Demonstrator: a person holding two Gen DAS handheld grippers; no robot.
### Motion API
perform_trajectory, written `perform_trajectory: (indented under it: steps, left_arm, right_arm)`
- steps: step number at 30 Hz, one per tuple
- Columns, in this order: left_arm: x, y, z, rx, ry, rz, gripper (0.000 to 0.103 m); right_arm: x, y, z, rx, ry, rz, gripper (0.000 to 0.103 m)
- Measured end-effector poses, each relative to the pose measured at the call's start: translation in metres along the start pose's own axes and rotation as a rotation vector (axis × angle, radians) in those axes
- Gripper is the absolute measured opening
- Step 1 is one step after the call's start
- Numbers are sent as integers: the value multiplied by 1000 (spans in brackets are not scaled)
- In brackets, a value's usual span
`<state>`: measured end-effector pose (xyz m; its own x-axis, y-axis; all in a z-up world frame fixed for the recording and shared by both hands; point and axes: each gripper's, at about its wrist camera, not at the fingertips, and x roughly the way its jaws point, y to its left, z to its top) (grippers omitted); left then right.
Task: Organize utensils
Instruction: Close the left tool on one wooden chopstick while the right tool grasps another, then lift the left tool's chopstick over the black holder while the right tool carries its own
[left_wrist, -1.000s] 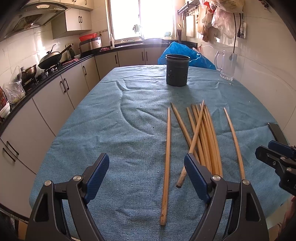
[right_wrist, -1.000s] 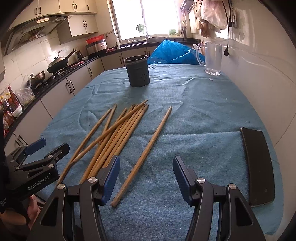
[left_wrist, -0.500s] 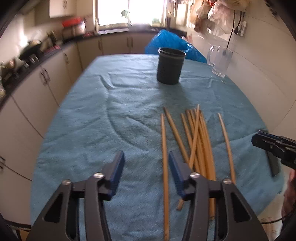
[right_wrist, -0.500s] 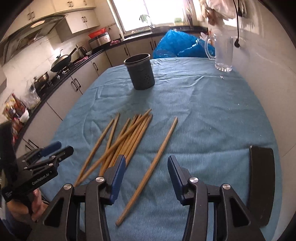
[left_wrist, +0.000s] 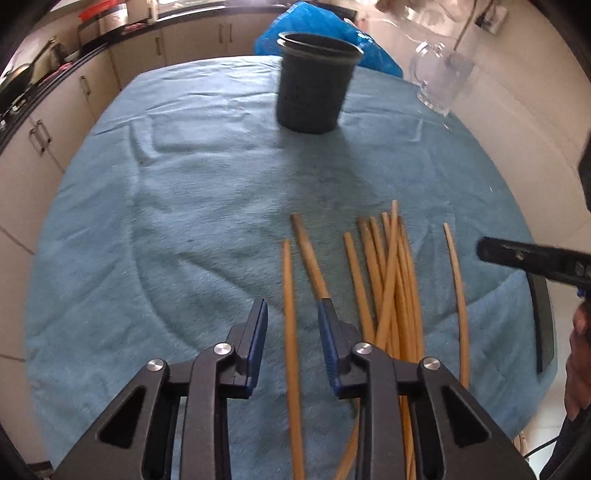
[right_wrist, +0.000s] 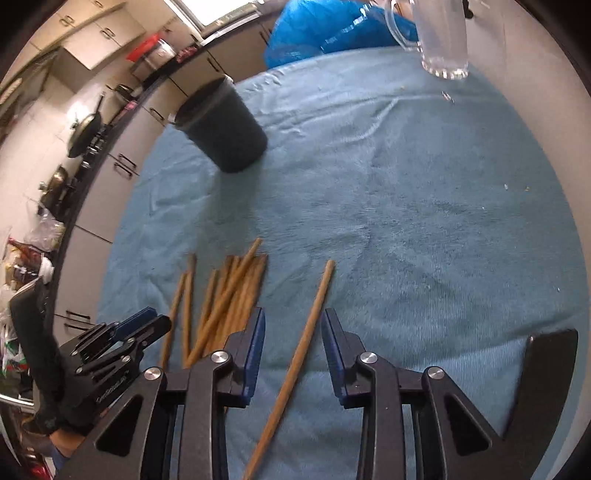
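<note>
Both grippers hang low over the table (left_wrist: 155, 206), each with its fingers spread around a single chopstick and not yet touching it. The left gripper (left_wrist: 292, 334) straddles the leftmost stick (left_wrist: 289, 295); the right gripper (right_wrist: 292, 345) straddles the lone stick (right_wrist: 308, 325) lying apart on the right of the pile (right_wrist: 229, 295). The pile lies loose on the cloth between them, several sticks crossing one another. The holder (left_wrist: 314, 83) stands upright further back, well apart from the sticks, with a glass jug (left_wrist: 437, 83) near it.

The risks I see:
- The left gripper's inner finger (left_wrist: 328, 332) sits just beside a neighbouring stick (left_wrist: 310, 254), so closing may catch two or flick that one aside.
- A thin round stick on soft cloth may roll or slip out as the fingers close, especially if they close too high above the cloth.
- Gripped near one end, a stick may droop or swing and miss the holder's mouth.
- The two grippers work close together and could knock each other, or scatter the pile.
</note>
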<state>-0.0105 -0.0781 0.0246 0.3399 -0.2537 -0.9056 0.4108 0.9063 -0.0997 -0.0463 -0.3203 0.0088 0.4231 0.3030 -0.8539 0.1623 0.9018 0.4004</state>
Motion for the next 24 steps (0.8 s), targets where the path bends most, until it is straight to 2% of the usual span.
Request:
perform_trajectory:
  steps: [2, 5, 8, 11, 12, 14, 19, 24]
  left_arm:
    - [5, -3, 2, 15, 15, 19, 25]
    - [14, -1, 5, 21, 35, 41, 15]
    - [17, 0, 10, 27, 37, 54, 13]
    - [23, -3, 17, 40, 42, 84, 13]
    - [26, -6, 20, 45, 42, 93, 13]
    - [27, -6, 22, 43, 37, 95, 6]
    - [12, 2, 19, 9, -18, 0, 5]
    - [-40, 2, 17, 20, -143, -48, 5]
  right_arm:
    - [8, -2, 8, 6, 14, -26, 34]
    - [23, -4, 17, 9, 50, -56, 32]
    - [38, -2, 24, -4, 82, -96, 24]
    - [44, 10, 29, -56, 79, -164, 24]
    - [45, 12, 28, -64, 80, -179, 21]
    - [48, 19, 27, -97, 85, -209, 10]
    - [39, 15, 25, -68, 69, -152, 6]
    - [-3, 27, 17, -106, -50, -77, 6]
